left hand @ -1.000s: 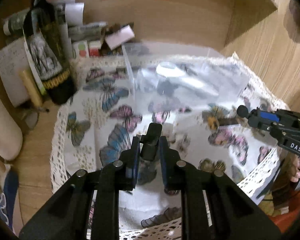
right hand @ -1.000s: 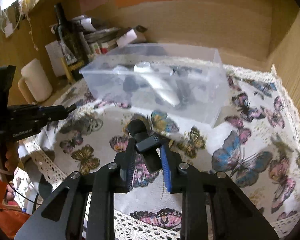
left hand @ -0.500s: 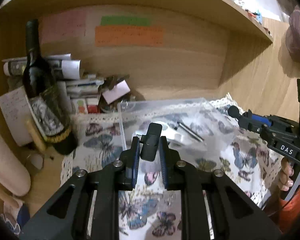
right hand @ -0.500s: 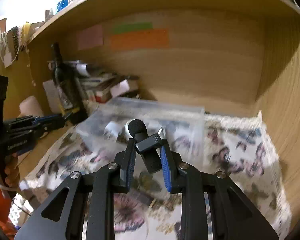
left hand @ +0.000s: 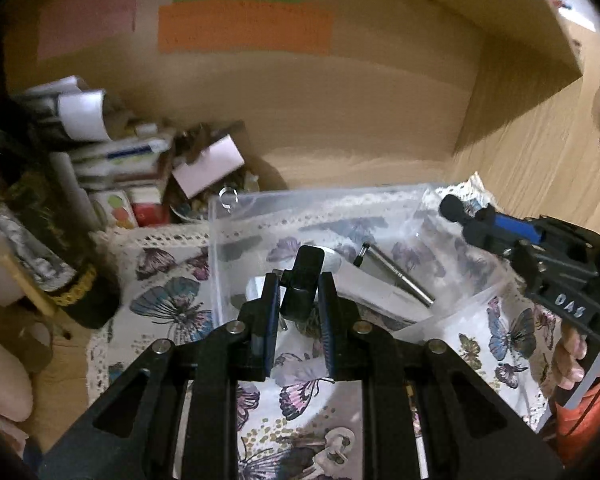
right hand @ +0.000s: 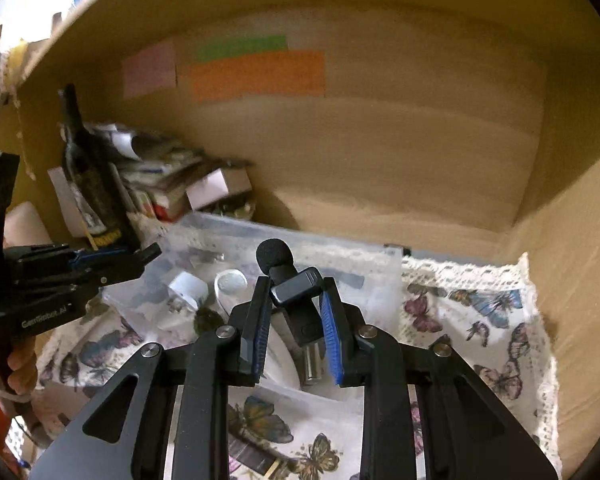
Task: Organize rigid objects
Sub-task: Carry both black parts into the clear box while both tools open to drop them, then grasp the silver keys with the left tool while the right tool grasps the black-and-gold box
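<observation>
A clear plastic box (left hand: 220, 240) stands on a butterfly cloth and holds a metal pen (left hand: 396, 276), a white tube and other small items. My left gripper (left hand: 299, 292) is shut on a small black clip-like device (left hand: 304, 276) and holds it over the box's near left part. My right gripper (right hand: 294, 312) is shut on a small black microphone with a foam tip (right hand: 274, 256), held over the same box (right hand: 204, 224). The right gripper (left hand: 480, 224) shows at the right of the left wrist view; the left gripper (right hand: 140, 256) shows at the left of the right wrist view.
A dark wine bottle (right hand: 88, 168) and a pile of papers and small boxes (left hand: 132, 168) stand at the back left. Wooden shelf walls (left hand: 340, 120) close the back and right. Coloured sticky notes (right hand: 256, 72) hang on the back wall. The lace-edged cloth (right hand: 480, 320) covers the shelf floor.
Both grippers have lifted their objects off the cloth and moved forward over the clear box. The views have tilted up, then come closer to the box.
</observation>
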Demonstrator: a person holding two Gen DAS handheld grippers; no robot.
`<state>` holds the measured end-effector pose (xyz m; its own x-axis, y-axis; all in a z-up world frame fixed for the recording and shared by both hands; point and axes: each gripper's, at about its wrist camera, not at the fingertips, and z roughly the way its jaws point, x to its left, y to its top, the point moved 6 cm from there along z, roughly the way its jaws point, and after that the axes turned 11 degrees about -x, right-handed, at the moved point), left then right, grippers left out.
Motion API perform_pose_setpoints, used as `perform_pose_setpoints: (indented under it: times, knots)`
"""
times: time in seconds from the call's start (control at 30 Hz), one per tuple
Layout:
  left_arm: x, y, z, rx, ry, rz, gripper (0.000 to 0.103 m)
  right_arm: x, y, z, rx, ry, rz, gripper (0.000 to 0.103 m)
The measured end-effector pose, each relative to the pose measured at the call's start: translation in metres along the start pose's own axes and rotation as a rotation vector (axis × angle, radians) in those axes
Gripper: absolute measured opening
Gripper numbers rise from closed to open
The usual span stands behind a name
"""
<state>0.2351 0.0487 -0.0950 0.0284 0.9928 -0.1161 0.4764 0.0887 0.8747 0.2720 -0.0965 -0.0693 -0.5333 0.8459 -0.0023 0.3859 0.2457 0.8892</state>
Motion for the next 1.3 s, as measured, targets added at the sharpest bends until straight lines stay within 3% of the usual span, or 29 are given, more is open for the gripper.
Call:
perform_pose_setpoints:
  times: [0.27,0.57,0.67,0.73,0.87,0.93,1.1,1.3]
  knots:
    - [-0.002,-0.012,0.020,0.060,-0.015,0.001,0.018,-0.003,-0.031,0.047,0.136,0.003,0.018,0.022]
    - [-0.006,-0.016,0.026,0.089,-0.023,0.005,0.018,0.003,-0.036,0.052,0.166,0.008,0.012,0.022]
    - [-0.008,-0.015,0.023,0.089,-0.026,0.007,0.019,0.002,-0.035,0.049,0.161,0.012,0.013,0.029]
    - [-0.009,-0.013,0.019,0.080,-0.028,0.011,0.026,0.003,-0.032,0.043,0.143,0.016,0.013,0.036]
    - [-0.010,-0.006,0.003,0.042,-0.022,0.018,0.040,0.006,-0.023,0.026,0.098,0.010,-0.007,0.039]
    - [-0.010,-0.002,-0.009,0.015,-0.018,0.024,0.052,0.009,-0.018,0.013,0.066,0.017,-0.014,0.045]
    - [-0.004,0.001,-0.034,-0.036,0.004,0.038,0.067,0.018,-0.010,-0.014,0.009,0.032,-0.038,0.046]
    - [0.002,-0.013,-0.053,-0.038,0.037,0.029,0.084,0.027,-0.017,-0.038,-0.016,0.053,-0.060,0.047]
